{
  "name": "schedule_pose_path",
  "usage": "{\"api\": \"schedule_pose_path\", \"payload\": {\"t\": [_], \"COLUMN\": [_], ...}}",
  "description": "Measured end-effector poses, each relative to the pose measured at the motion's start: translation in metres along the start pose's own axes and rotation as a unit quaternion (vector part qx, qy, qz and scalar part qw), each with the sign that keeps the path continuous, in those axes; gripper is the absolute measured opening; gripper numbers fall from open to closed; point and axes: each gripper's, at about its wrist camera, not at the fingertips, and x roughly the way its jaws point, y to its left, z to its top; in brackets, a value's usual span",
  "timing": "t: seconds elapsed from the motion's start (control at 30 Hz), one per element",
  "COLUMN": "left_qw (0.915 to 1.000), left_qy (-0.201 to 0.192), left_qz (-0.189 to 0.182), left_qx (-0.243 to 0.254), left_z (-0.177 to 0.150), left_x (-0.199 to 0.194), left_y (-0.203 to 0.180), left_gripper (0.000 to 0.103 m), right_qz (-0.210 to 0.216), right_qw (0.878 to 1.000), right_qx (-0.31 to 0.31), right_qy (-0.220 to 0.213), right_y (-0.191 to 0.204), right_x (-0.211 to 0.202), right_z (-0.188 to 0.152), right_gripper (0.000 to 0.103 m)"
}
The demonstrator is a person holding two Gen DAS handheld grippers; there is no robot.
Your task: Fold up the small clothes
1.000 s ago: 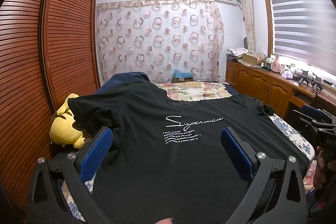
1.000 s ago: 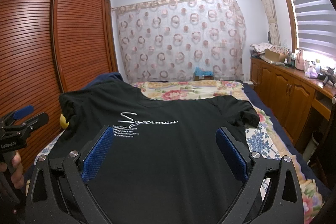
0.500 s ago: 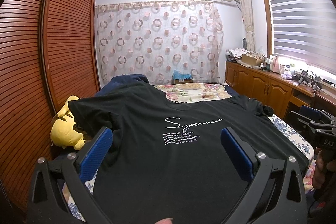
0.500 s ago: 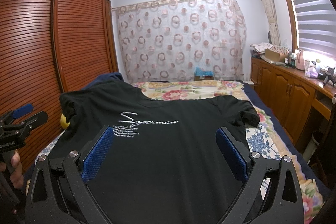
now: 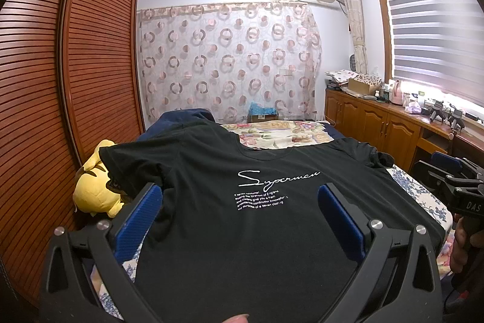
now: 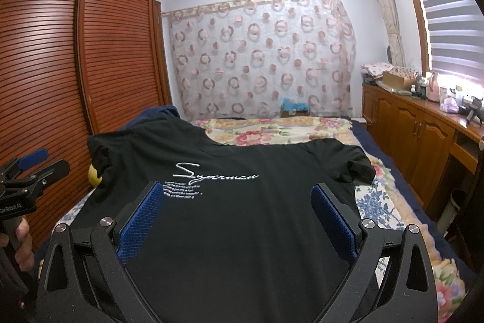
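Shirt [image 5: 257,217], black, lying flat across my bed [image 5: 281,135], hem at the near edge, my left gripper [image 5: 239,208] and right gripper [image 6: 236,208] both spread wide above it, gripping nothing.

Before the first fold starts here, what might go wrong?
1. The black T-shirt overhangs the yellow plush toy at its left sleeve; a claw grabbing there might catch the toy.
2. The right sleeve lies crumpled, so the fold may come out uneven.
3. Both the left claw and right claw are open and hold nothing.
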Motion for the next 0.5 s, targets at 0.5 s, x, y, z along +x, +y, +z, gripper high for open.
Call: {"api": "schedule_pose_path", "payload": {"t": [0.5], "left_qw": [0.9993], "left_qy": [0.037], "left_qz": [-0.001], "left_qx": [-0.010], "left_z": [-0.002], "left_x": [0.018], "left_y": [0.023], "left_gripper": [0.103], "right_qz": [0.024], "right_qw": [1.000], "right_qx": [-0.006], "right_qy": [0.014], "right_y": [0.019], "right_x": [0.025], "right_z": [-0.009], "right_gripper": [0.100]}}
